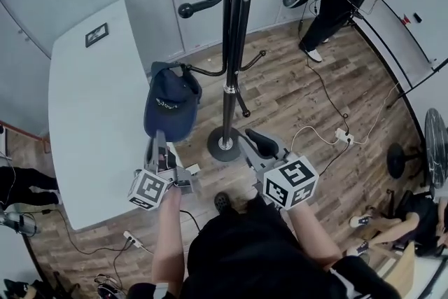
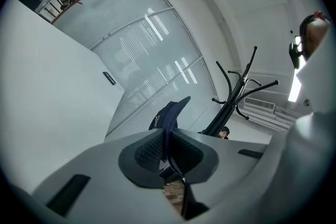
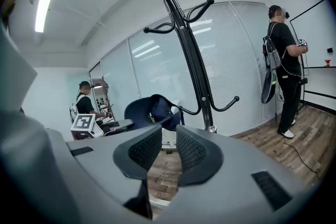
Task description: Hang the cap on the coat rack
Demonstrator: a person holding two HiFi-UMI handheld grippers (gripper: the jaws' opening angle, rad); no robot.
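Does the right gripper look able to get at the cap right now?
Probably yes: the right gripper is empty, jaws apart, and the cap sits straight ahead with nothing between them, though the left gripper holds it.

The dark navy fabric cap (image 1: 171, 105) carries small white lettering. The black metal coat rack (image 1: 234, 24) is uniformly glossy black. The pale grey tabletop (image 1: 84, 122) is plain. The wood-plank floor (image 1: 294, 101) is mottled brown-grey. The left gripper (image 1: 159, 142) and right gripper (image 1: 260, 143) are grey with black mesh-patterned pads (image 3: 143, 149). Their white marker cubes (image 1: 148, 189) bear black squares.
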